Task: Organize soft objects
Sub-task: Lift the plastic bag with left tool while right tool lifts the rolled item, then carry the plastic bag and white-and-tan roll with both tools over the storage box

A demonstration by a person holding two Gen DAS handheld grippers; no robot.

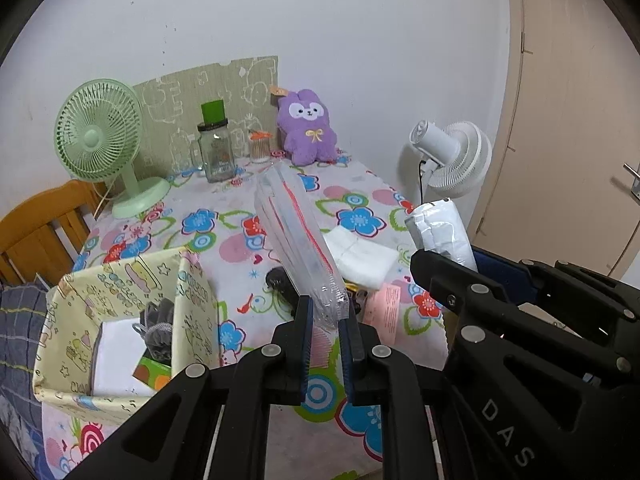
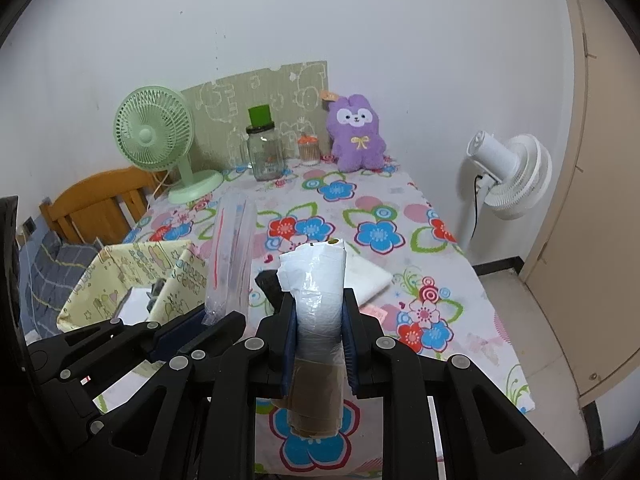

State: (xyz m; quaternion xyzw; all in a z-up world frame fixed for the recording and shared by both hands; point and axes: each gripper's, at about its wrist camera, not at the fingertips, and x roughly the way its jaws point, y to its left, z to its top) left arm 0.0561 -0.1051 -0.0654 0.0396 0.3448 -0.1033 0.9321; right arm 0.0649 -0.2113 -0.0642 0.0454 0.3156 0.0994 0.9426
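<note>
Fingers of left gripper (image 1: 325, 344) clamped on clear zip bag pack (image 1: 298, 236), held upright off tablecloth (image 1: 360, 196). Right gripper (image 2: 319, 344) pinching white bag roll (image 2: 316, 292), also lifted. Fabric bin (image 1: 120, 280) sits left of left fingers, already holds grey pouch (image 1: 158, 328) & white item. White folded cloth (image 1: 362, 256) lies ahead betw. both grippers. Step judged: carry phase, both loads airborne. Next: swing left, lower over bin, release w/o tipping soft wall.
</note>
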